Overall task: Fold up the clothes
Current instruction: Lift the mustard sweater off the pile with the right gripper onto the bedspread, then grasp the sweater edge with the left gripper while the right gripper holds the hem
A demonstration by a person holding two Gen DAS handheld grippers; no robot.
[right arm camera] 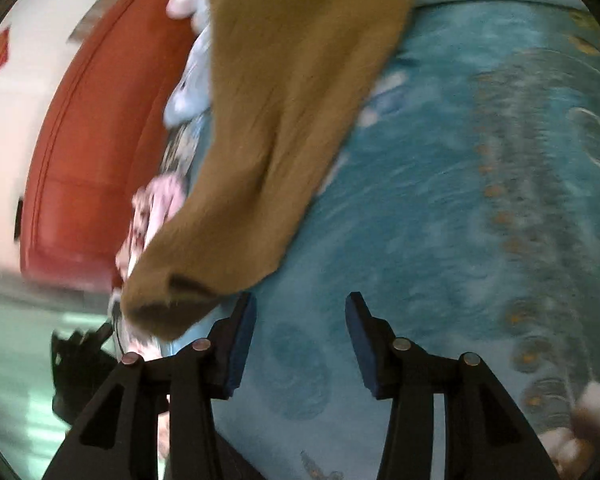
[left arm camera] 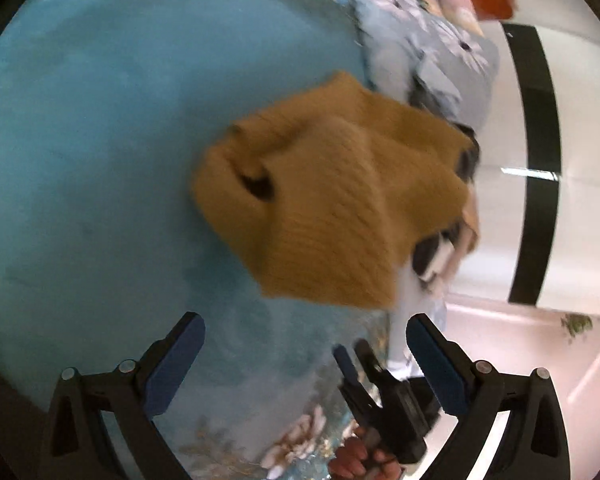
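On teal bedspread [left arm camera: 80,140], blurred mustard knit garment [left arm camera: 324,200], far edge cut off

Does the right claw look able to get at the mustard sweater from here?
Probably yes. The right claw is open, and the mustard sweater lies just ahead to its left on the teal bedspread, nothing between.

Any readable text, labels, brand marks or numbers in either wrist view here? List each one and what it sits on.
None can be read in either view.
The mustard knit garment shows no tag or print.
The teal bedspread carries only ornament and flower patterns, no lettering.
The grey garment has flower shapes only.
Both views are motion-blurred, so small print could be missed.
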